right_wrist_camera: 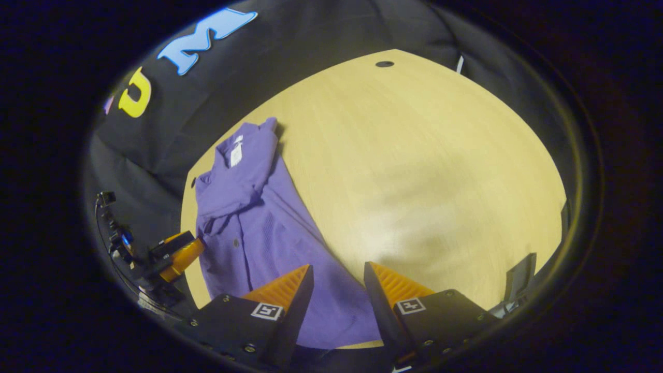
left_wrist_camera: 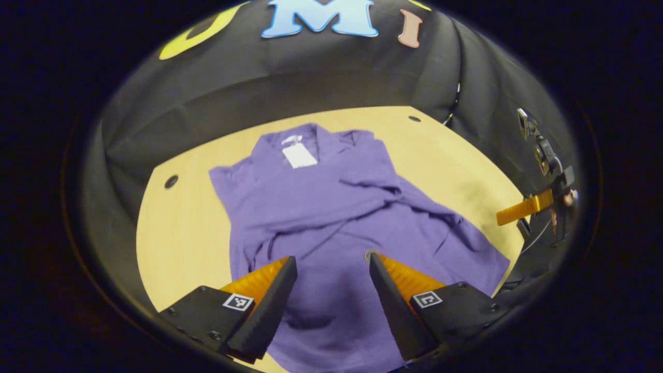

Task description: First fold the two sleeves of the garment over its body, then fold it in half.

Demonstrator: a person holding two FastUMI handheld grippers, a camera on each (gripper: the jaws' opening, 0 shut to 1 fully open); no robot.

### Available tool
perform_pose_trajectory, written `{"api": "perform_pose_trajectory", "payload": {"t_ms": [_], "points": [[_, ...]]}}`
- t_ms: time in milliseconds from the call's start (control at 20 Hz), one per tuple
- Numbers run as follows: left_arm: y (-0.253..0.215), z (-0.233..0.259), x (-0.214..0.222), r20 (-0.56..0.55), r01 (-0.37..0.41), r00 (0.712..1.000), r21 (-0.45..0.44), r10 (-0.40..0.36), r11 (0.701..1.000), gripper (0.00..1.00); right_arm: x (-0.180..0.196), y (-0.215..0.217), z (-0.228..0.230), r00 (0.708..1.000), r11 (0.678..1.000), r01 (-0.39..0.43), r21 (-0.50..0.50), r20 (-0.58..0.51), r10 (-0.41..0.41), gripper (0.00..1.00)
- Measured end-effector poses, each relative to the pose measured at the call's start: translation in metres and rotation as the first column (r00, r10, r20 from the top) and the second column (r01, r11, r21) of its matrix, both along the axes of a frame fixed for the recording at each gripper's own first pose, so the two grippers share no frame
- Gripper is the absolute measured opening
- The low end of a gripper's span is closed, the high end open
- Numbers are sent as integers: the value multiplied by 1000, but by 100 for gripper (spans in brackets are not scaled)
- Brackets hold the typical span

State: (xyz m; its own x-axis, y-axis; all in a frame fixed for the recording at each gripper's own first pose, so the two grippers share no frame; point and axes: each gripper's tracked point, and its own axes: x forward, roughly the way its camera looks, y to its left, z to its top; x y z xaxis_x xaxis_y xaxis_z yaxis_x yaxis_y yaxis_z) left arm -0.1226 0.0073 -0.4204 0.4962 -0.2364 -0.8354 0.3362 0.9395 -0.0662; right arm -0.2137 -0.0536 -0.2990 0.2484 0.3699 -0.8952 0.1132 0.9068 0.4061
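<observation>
Left gripper point(left_wrist_camera: 333, 267) fingers spread apart, nothing between. Right gripper point(right_wrist_camera: 336, 277) fingers likewise apart, nothing held.

Your purple collared cloth shirt point(left_wrist_camera: 331, 207) lies on the pale round wooden table point(right_wrist_camera: 414, 171), collar toward the black cloth wall point(left_wrist_camera: 259, 83) behind.

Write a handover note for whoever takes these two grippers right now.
Left gripper: open, holding nothing, poised above the lower part of the purple collared fabric shirt.
Right gripper: open, holding nothing, over the shirt's hem edge near the bare light wooden tabletop.
Shirt lies on the tabletop, collar and white tag at the far end, rumpled.
Done: both sleeves appear folded in over the body, though loosely.
Left: fold the shirt in half, probably by bringing the hem up to the collar.
</observation>
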Motion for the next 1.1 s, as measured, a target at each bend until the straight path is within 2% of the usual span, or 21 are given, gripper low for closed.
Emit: {"api": "perform_pose_trajectory", "payload": {"t_ms": [200,450,550,700,750,800,850,900,1000,1050,1100], "points": [[39,-19,-87,-103,-60,993,57,65,997,96,-32,8,-6,989,991,-133,-8,-61,133,65],[67,-34,-172,-236,-72,966,143,105,987,98,-59,14,-14,956,964,-260,-50,-151,251,65],[81,-40,-180,-264,-100,953,191,149,977,96,-67,10,-13,930,940,-329,-89,-201,307,65],[97,-58,-188,-289,-145,933,246,216,958,98,-76,-2,-27,886,883,-435,-179,-261,383,64],[98,-62,-190,-300,-146,928,258,223,955,98,-78,-4,-28,869,861,-468,-198,-282,407,55],[93,-64,-192,-321,-145,920,255,225,956,96,-81,-6,-27,851,840,-499,-213,-303,429,64],[92,-66,-184,-313,-145,922,264,227,954,99,-78,-9,-25,840,815,-524,-246,-309,447,65],[90,-66,-187,-323,-145,918,270,232,952,93,-78,-10,-26,833,798,-540,-268,-310,459,65],[90,-67,-185,-344,-156,906,271,247,950,94,-79,-12,-28,811,765,-573,-296,-345,474,63],[89,-67,-185,-359,-164,898,264,255,950,95,-79,-12,-27,800,754,-585,-300,-368,475,56],[88,-68,-185,-378,-178,887,254,267,951,95,-78,-11,-27,795,751,-588,-302,-388,467,56]]}}
